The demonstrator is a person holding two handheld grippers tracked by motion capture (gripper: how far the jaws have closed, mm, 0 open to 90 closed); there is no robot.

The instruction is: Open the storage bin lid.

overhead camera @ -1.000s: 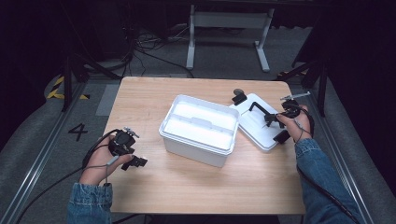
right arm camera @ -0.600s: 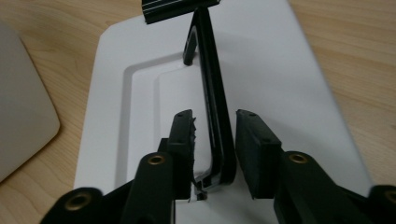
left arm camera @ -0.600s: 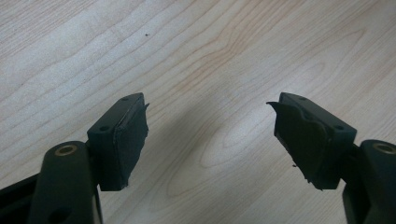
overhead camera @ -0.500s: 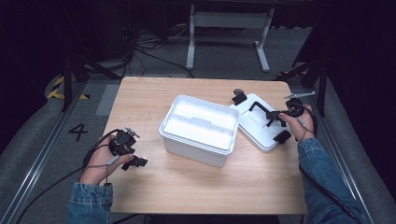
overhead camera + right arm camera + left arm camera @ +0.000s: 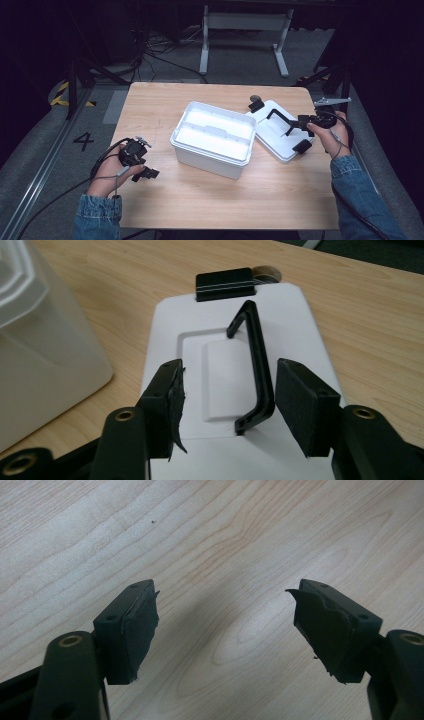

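An open white plastic box (image 5: 215, 137) stands in the middle of the wooden table (image 5: 200, 200). Its white lid (image 5: 277, 131) lies flat to the right of it, with a raised black handle (image 5: 255, 370) and black clips (image 5: 224, 284) at both ends. My right gripper (image 5: 295, 125) is open over the lid's right side, its pads (image 5: 300, 407) on either side of the handle's near end without closing on it. My left gripper (image 5: 145, 167) is open above bare wood near the table's left front, with nothing between its pads (image 5: 142, 630).
A small round disc (image 5: 255, 98) lies just beyond the lid's far clip. The box's left wall (image 5: 45, 355) stands close to the lid. A white stand (image 5: 245, 22) and cables are on the floor behind the table.
The right hand has shifted slightly over the lid, with the gripper staying by the handle. The left hand has not moved.
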